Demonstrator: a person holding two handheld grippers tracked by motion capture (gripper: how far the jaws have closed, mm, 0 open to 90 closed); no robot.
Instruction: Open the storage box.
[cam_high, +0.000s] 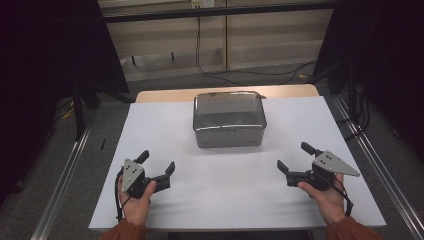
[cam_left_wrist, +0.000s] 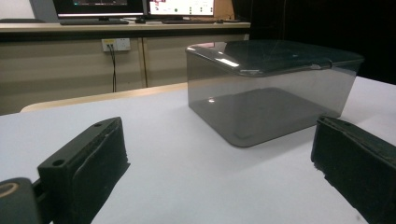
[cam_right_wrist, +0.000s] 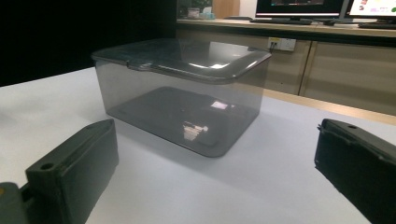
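Tongs open, lidded box empty

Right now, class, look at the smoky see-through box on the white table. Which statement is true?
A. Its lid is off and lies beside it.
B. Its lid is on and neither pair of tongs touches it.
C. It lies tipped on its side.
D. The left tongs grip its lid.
B: the box stands upright with its lid closed on top, while the left tongs and right tongs sit open, well short of it.

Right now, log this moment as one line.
left gripper: open, idle | right gripper: open, idle | lidded smoky plastic box: closed, untouched
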